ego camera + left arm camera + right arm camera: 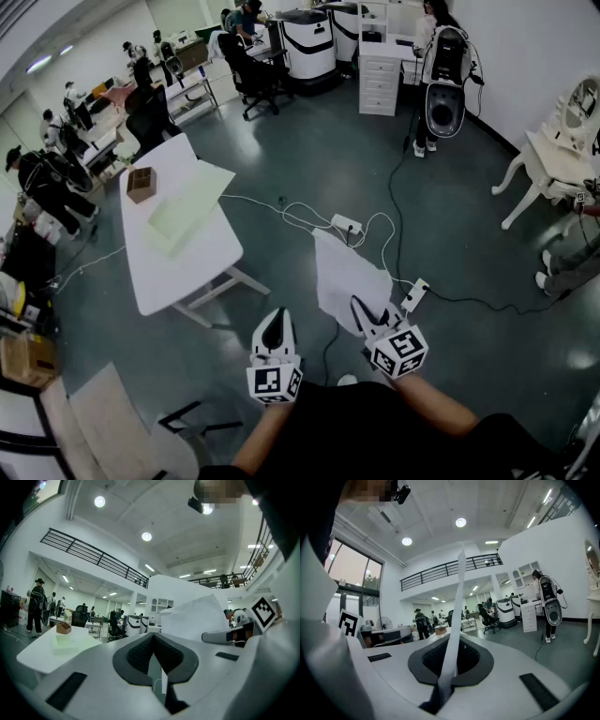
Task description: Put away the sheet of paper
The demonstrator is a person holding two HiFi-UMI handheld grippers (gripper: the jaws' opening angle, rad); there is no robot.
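The white sheet of paper hangs in the air in front of me, above the dark floor. My right gripper is shut on its near edge. In the right gripper view the sheet stands edge-on as a thin strip rising from between the pads of the right gripper. My left gripper is held level beside it on the left, apart from the paper. In its own view the left gripper has its pads together with nothing in them, and the sheet shows to the right.
A white table stands ahead to the left with a brown box and a pale green folder on it. Power strips and cables lie on the floor under the paper. A white vanity table is at the right, a wooden board at the lower left.
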